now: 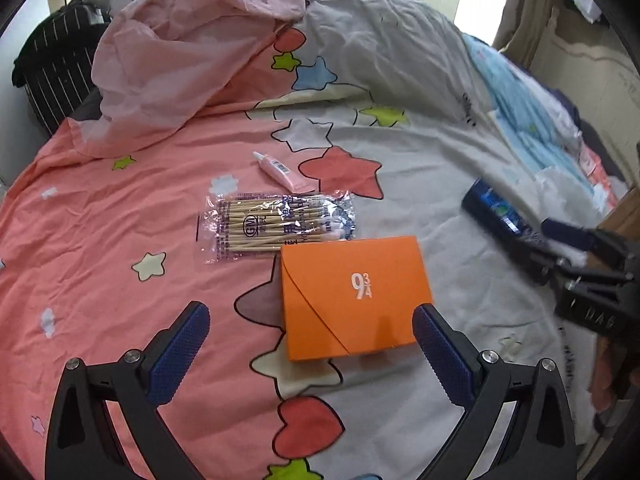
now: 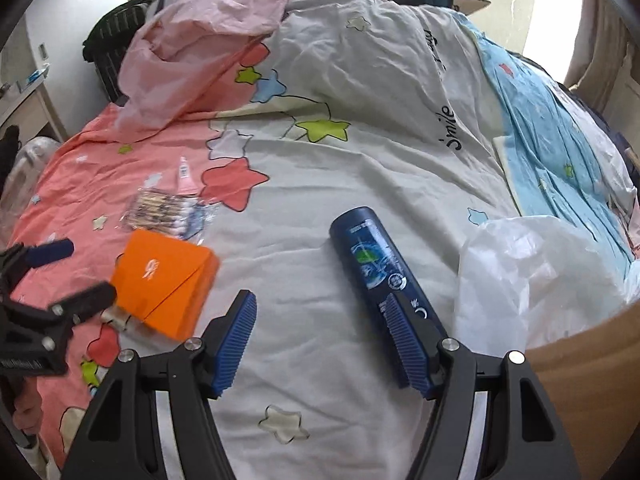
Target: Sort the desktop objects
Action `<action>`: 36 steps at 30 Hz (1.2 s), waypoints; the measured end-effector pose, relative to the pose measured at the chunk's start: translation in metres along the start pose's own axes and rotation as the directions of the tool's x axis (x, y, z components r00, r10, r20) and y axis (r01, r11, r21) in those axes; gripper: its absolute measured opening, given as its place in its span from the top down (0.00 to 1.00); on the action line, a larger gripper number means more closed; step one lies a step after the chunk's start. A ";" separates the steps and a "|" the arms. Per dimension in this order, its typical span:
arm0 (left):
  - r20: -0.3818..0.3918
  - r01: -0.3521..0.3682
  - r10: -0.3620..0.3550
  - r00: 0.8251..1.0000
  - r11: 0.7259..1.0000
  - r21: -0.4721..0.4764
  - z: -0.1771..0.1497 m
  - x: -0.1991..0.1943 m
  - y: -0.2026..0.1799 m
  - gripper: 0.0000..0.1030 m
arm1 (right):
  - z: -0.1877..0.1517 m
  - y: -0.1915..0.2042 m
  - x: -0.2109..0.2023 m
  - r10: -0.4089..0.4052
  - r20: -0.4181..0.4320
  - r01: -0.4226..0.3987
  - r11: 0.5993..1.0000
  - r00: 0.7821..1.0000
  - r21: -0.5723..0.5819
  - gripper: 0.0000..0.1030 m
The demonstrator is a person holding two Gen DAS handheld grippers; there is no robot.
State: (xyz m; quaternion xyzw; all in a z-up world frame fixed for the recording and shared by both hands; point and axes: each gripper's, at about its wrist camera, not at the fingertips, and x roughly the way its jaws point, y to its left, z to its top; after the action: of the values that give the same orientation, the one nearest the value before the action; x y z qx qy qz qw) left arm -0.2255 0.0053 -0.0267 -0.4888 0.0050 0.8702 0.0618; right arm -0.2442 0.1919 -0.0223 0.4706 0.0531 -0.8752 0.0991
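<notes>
My left gripper (image 1: 310,344) hangs over the bed (image 1: 100,240), jaws wide, the orange box (image 1: 352,296) between them at 12 o'clock. My right gripper (image 2: 320,332) is wide too, its right finger (image 2: 408,344) against the blue bottle (image 2: 376,260). Beyond the box lie the cotton swab packet (image 1: 276,224) and pink tube (image 1: 280,172).

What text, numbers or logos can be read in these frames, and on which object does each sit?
"9 3/4": orange box.
"Smile": grey duvet; the word above it is unreadable.
"GM" logo: cotton swab bag; other print too small.
Blue bottle: label too small.
Pink tube: barcode only.
</notes>
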 end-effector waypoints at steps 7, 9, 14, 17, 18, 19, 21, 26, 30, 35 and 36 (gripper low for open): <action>-0.015 -0.014 0.014 1.000 1.000 -0.007 0.008 0.014 0.006 0.00 | 0.003 -0.012 0.023 -0.065 -0.034 0.065 0.998 0.997 0.002 0.38; -0.012 -0.024 0.023 1.000 0.999 -0.030 0.015 0.015 0.014 0.00 | 0.003 -0.014 0.028 -0.094 -0.039 0.094 0.996 0.995 -0.001 0.38; -0.012 -0.079 0.078 0.997 0.997 -0.010 0.032 0.023 0.019 0.00 | 0.003 -0.017 0.035 -0.151 -0.049 0.151 0.989 0.987 -0.009 0.38; -0.019 -0.099 0.100 0.995 0.995 0.030 0.038 0.030 0.017 0.00 | 0.006 -0.012 0.032 -0.131 -0.034 0.131 0.991 0.991 -0.005 0.38; -0.018 -0.108 0.109 0.994 0.993 0.042 0.040 0.033 0.017 0.00 | 0.007 -0.007 0.028 -0.096 -0.024 0.096 0.995 0.995 -0.010 0.38; -0.018 -0.120 0.121 0.993 0.991 0.052 0.041 0.035 0.016 0.00 | 0.011 0.001 0.022 -0.022 -0.015 0.022 1.000 1.000 -0.013 0.38; -0.019 -0.128 0.129 0.991 0.990 0.062 0.044 0.040 0.018 0.00 | 0.018 0.018 0.019 0.056 -0.016 -0.056 0.998 0.998 -0.032 0.38; -0.040 -0.141 0.144 0.989 0.988 0.060 0.052 0.056 0.030 0.00 | 0.033 0.062 0.028 0.091 -0.044 -0.096 0.989 0.995 -0.114 0.38; -0.054 -0.129 0.132 0.990 0.990 0.056 0.056 0.068 0.035 0.00 | 0.047 0.081 0.045 0.107 -0.075 -0.115 0.987 0.991 -0.110 0.38; -0.071 -0.111 0.115 0.991 0.993 0.050 0.060 0.084 0.040 0.00 | 0.050 0.077 0.054 0.107 -0.081 -0.115 0.988 0.991 -0.103 0.39; -0.060 -0.106 0.109 0.992 0.993 0.053 0.059 0.085 0.040 0.00 | 0.051 0.075 0.055 0.106 -0.082 -0.115 0.988 0.991 -0.102 0.39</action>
State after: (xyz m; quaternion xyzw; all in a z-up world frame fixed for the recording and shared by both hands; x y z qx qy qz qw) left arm -0.3243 -0.0213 -0.0706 -0.5132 0.0548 0.8561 0.0269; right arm -0.2982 0.1021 -0.0405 0.4997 0.0772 -0.8458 0.1703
